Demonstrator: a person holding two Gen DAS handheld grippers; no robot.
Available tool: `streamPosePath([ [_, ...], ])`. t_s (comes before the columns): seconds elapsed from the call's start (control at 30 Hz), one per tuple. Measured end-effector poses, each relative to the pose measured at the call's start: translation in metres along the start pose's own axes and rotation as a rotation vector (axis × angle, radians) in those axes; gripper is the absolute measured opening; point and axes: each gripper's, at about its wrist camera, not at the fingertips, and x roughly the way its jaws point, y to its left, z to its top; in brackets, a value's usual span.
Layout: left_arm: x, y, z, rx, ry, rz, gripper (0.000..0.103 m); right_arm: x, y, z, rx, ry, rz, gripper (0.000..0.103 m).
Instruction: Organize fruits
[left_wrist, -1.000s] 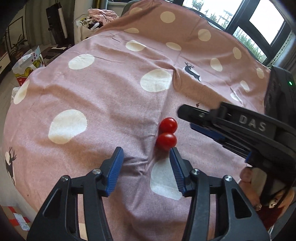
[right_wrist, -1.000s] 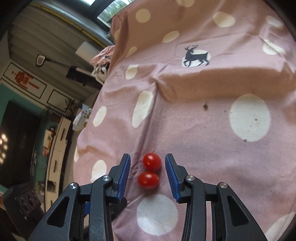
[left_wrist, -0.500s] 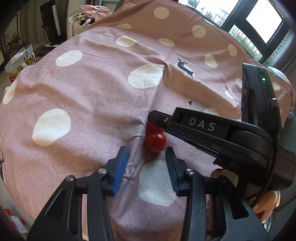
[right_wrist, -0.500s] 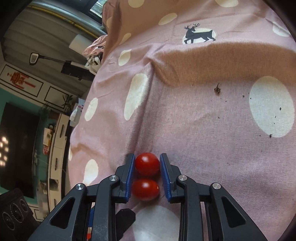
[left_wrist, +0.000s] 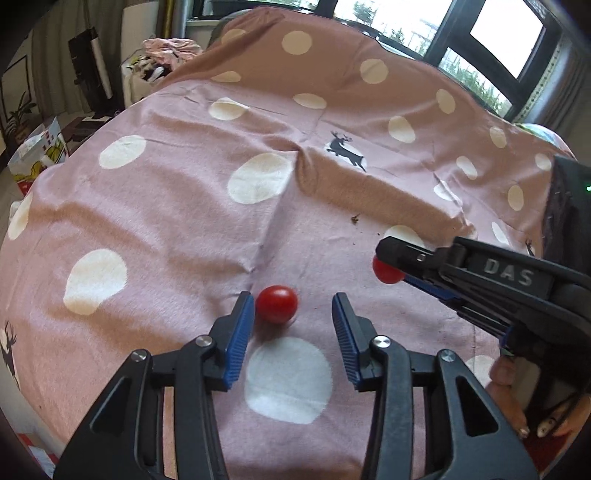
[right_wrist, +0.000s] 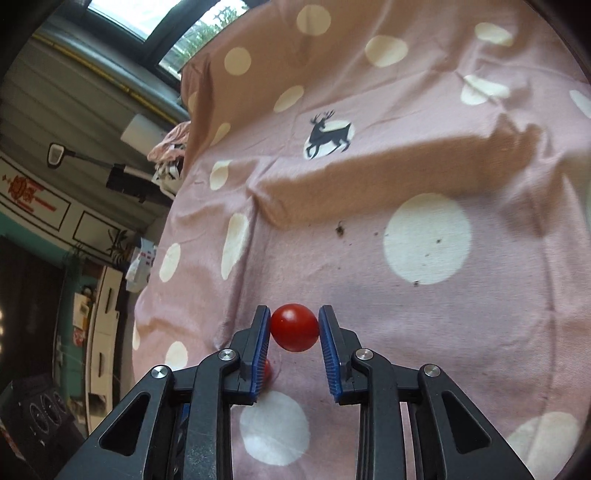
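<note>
Two red cherry tomatoes are in play on a pink dotted cloth (left_wrist: 177, 206). One tomato (left_wrist: 277, 304) lies on the cloth between my left gripper's (left_wrist: 291, 299) fingers, close against the left pad and well apart from the right pad; this gripper is open. The other tomato (right_wrist: 294, 326) is pinched between the blue pads of my right gripper (right_wrist: 294, 314), which is shut on it and holds it off the cloth. From the left wrist, that held tomato (left_wrist: 384, 271) shows at the right gripper's tip. The lying tomato (right_wrist: 266, 371) peeks from behind the right gripper's left finger.
A raised fold (left_wrist: 369, 188) crosses the cloth beyond the tomatoes, with dark crumbs (left_wrist: 354, 219) near it and a deer print (left_wrist: 345, 149) farther back. A person's fingers (left_wrist: 509, 373) grip the right tool. A pile of clothes (left_wrist: 170, 48) and a bag (left_wrist: 37, 147) sit past the far left edge.
The right gripper shut on the farther tomato and carried it off to the right, away from the other one. The left gripper narrowed and edged up around the tomato that stayed.
</note>
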Motion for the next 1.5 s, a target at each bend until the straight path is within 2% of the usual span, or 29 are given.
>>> streamPosePath([
  [0.07, 0.008, -0.002, 0.002, 0.000, 0.015, 0.008, 0.042, -0.005, 0.002, -0.001, 0.000, -0.021, -0.013, 0.029],
  [0.17, 0.018, -0.003, 0.003, 0.014, 0.022, 0.074, 0.041, -0.017, 0.002, -0.002, -0.004, -0.051, -0.011, 0.029],
  [0.3, 0.028, -0.002, 0.003, 0.015, 0.044, 0.078, 0.041, -0.027, 0.001, -0.001, -0.002, -0.082, -0.002, 0.029],
  [0.5, 0.034, -0.009, 0.002, 0.056, 0.020, 0.116, 0.038, -0.032, -0.001, -0.002, 0.004, -0.095, -0.002, 0.029],
  [0.6, 0.048, -0.006, 0.000, 0.035, 0.086, 0.106, 0.030, -0.032, -0.002, -0.002, 0.013, -0.091, -0.006, 0.029],
  [0.77, 0.048, -0.005, 0.000, 0.049, 0.053, 0.126, 0.030, -0.033, -0.001, -0.003, 0.009, -0.097, -0.012, 0.029],
  [0.9, 0.045, -0.005, -0.001, 0.041, 0.051, 0.107, 0.030, -0.036, -0.003, -0.004, 0.011, -0.100, -0.011, 0.029],
  [1.1, 0.018, -0.017, 0.001, 0.051, -0.018, 0.058, 0.030, -0.053, -0.005, -0.007, 0.013, -0.132, -0.027, 0.029],
  [1.3, -0.020, -0.053, 0.002, 0.134, -0.111, -0.014, 0.030, -0.093, -0.014, -0.009, 0.033, -0.226, -0.057, 0.029],
  [1.5, -0.042, -0.101, 0.002, 0.223, -0.157, -0.131, 0.030, -0.143, -0.038, -0.012, 0.091, -0.352, -0.153, 0.029],
])
